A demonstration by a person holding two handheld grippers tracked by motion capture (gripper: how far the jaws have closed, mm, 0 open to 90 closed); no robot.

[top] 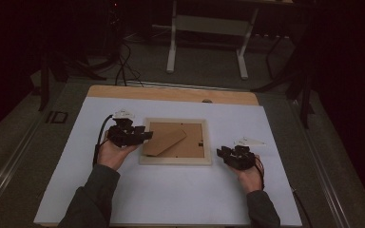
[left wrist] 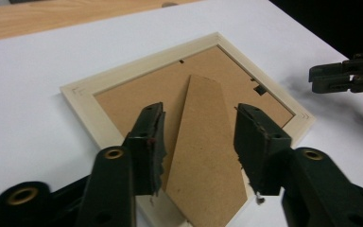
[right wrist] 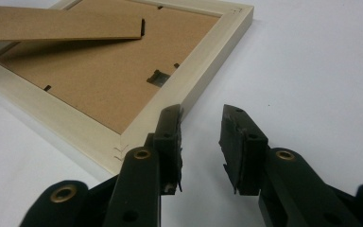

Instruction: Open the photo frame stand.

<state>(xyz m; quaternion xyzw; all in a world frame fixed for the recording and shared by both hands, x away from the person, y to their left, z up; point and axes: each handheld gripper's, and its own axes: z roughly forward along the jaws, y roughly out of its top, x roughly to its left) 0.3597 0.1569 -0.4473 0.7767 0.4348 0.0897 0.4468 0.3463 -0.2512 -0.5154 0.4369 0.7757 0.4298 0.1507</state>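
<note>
In the middle of the white surface (top: 171,194), the picture frame (top: 176,161) lies face down with its cardboard stand (top: 164,141) already lifted, while the left gripper (top: 145,135) and right gripper (top: 222,153) are both apart, holding nothing, so the backing is probably still to remove.

Picture frame (top: 175,161) lies face down at middle of white sheet (top: 171,199), sheet on table (top: 171,93). Stand flap (top: 164,141) on frame's backboard (top: 192,142), running from frame's left edge toward its centre, free end raised off backboard. Left gripper (top: 145,135) at frame's left edge, jaws either side of flap, not touching it. Right gripper (top: 221,153) on sheet just right of frame, by its near right corner, apart from it. White table legs (top: 172,47) on floor behind table.
</note>
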